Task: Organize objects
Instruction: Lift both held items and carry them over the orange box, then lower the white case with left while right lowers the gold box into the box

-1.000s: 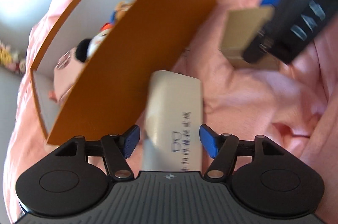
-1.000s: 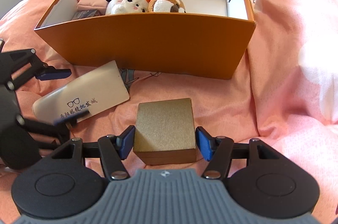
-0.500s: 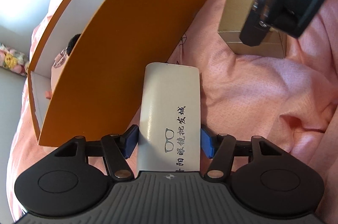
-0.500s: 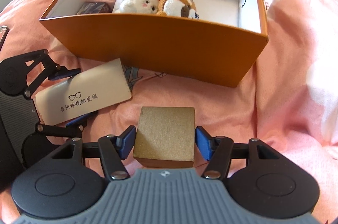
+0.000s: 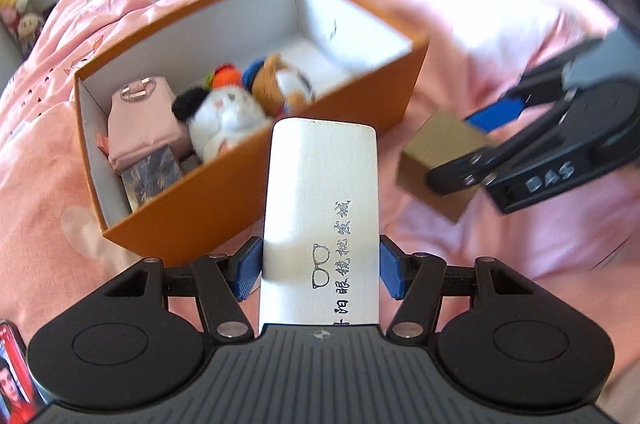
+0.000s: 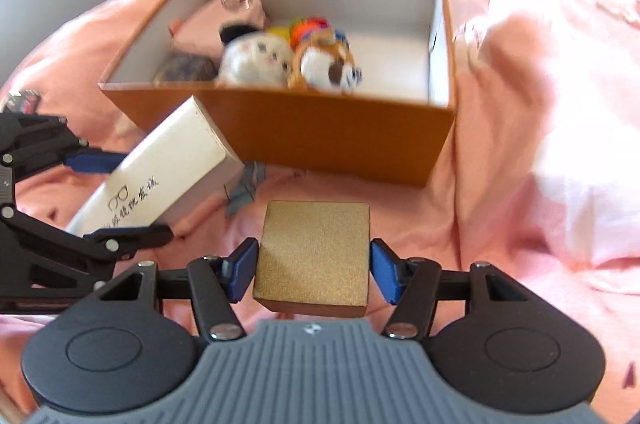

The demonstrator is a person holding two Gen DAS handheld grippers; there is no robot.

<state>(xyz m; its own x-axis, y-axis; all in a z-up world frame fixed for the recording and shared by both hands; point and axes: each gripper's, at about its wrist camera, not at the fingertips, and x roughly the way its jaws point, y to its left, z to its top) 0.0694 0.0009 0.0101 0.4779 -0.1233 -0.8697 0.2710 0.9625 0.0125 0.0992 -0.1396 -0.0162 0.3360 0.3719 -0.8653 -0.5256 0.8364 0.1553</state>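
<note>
Left gripper (image 5: 320,266) fingers clamp the white glasses case (image 5: 320,208), right gripper (image 6: 313,267) fingers clamp the gold box (image 6: 314,258), both raised just before the orange box (image 6: 332,136) on the bed (image 6: 540,144).

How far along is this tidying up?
Partly done. The orange box already holds two plush toys, a pink pouch and a small dark item. In hand: the left gripper holds a white glasses case, the right gripper a gold box, both lifted outside the orange box. Left: putting those two in.
</note>
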